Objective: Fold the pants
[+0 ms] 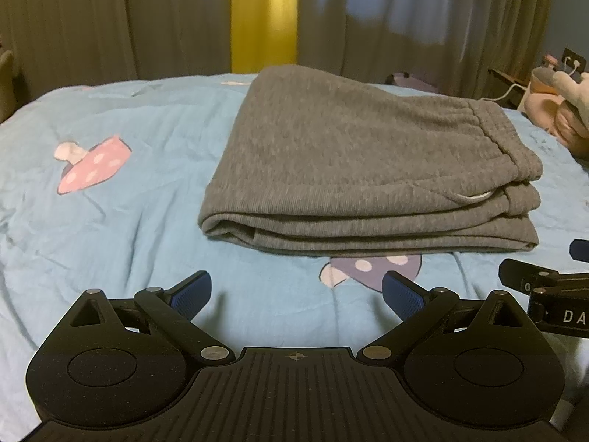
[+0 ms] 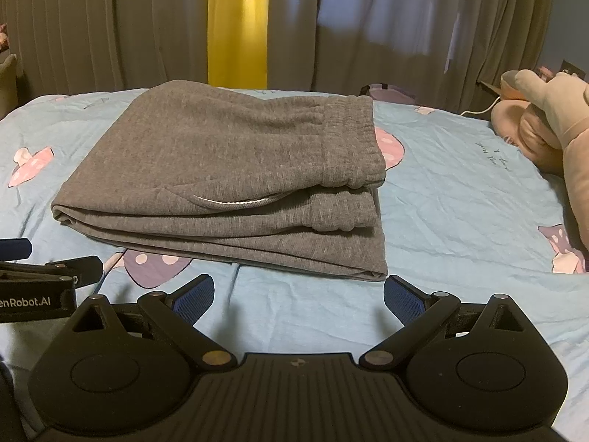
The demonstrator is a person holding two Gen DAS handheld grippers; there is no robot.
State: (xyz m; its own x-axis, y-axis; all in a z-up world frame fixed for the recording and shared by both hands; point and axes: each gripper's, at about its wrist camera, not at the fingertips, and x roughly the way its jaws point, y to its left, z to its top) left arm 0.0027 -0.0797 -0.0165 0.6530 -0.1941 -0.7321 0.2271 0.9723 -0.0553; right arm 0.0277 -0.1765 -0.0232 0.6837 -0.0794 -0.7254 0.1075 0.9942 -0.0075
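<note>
A: We see the pants (image 1: 368,162) folded into a flat grey stack on the bed (image 1: 110,228), centre and right of centre in the left wrist view, left of centre in the right wrist view. The waistband (image 2: 353,140) is on the right end of the stack, with a white cord (image 2: 235,202) showing at the front.

B: And our tongs?

A: The left tongs (image 1: 296,291) sit at the bottom centre of their own frame, spread wide, holding nothing, over the blue sheet just short of the stack's near edge. The right tongs (image 2: 298,293) are the same: wide apart, empty, close to the stack's near right corner but not touching it.

B: Each pair shows in the other's frame?

A: Yes, at the side edge. Curtains (image 2: 110,25) fill the top, and a plush toy (image 2: 552,125) lies at the right.
</note>
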